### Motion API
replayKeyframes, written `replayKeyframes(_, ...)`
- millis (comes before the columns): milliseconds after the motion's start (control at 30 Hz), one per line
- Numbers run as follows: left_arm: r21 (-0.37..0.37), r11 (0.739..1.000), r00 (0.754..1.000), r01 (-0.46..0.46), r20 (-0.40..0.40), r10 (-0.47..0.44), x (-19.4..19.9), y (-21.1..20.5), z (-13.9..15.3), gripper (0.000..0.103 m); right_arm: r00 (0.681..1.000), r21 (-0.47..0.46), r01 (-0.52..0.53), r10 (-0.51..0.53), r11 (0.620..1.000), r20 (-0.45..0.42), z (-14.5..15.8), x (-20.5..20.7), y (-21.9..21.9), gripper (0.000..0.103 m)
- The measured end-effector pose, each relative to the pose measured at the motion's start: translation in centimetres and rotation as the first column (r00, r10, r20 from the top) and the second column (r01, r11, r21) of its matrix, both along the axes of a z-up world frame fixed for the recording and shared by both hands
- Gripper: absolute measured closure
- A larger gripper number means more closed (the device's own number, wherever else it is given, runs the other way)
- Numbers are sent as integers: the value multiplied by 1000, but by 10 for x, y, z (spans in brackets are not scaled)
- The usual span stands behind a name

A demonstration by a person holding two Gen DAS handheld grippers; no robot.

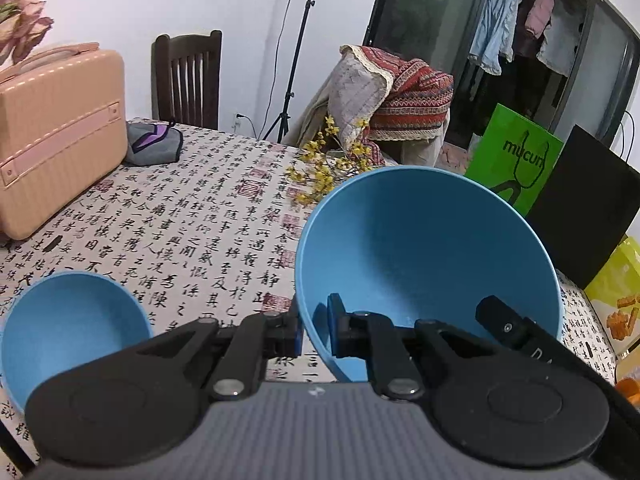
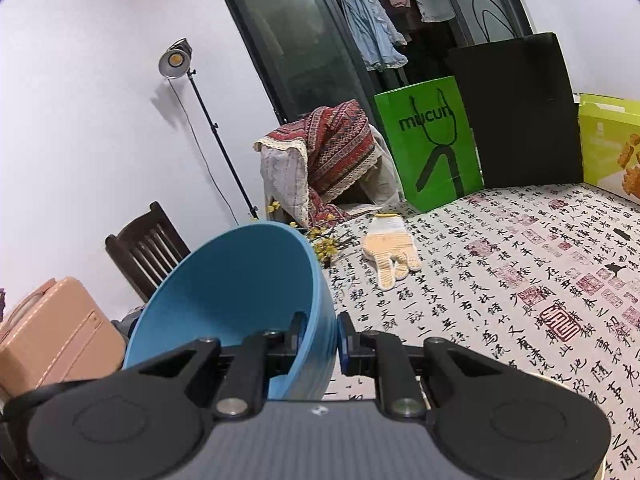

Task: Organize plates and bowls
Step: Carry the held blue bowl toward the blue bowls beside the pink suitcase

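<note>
A large blue bowl (image 1: 428, 260) is held between both grippers and tilts toward the cameras. My left gripper (image 1: 316, 328) is shut on the bowl's left rim, one pad inside and one outside. My right gripper (image 2: 322, 336) is shut on the opposite rim of the same bowl (image 2: 232, 292). One of its fingers (image 1: 508, 326) shows inside the bowl in the left wrist view. A smaller blue bowl (image 1: 68, 328) stands upright on the tablecloth (image 1: 192, 240) at the lower left, apart from both grippers.
A pink suitcase (image 1: 56, 140) and grey cloth (image 1: 154, 144) sit at the table's far left. Yellow flowers (image 1: 324, 164) lie behind the bowl. A knitted glove (image 2: 390, 252), green bag (image 2: 432, 148), black bag (image 2: 520, 112) and yellow box (image 2: 612, 148) stand to the right.
</note>
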State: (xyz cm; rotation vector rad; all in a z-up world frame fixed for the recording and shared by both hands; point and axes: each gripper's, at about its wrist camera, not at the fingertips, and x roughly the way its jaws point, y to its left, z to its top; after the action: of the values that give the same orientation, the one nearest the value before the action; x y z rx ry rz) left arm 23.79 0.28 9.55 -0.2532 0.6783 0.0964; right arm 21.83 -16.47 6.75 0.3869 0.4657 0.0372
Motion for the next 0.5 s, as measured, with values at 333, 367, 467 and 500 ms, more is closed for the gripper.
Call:
replayKeyframes(333,2,999,999,-32,-3,32,-14,25,2,91,999,0,-39,39,999,-5,1,-12,25,88)
replayKeyframes(367,0,999,999,-35,-3,35,-15,27,2,91,999,-1,-44,44,999,-6,2,-14,27,88)
replayKeyframes(467,-2,999,999,-44,-3,44,-18,34,2,91,998,0,-55,55,999,-9,2,-15,34,88)
replayKeyframes(500,-1,999,999,-46,-2,46,-20,36,2,91,998,-1,-58,58,998,-8,2,-15,37,88)
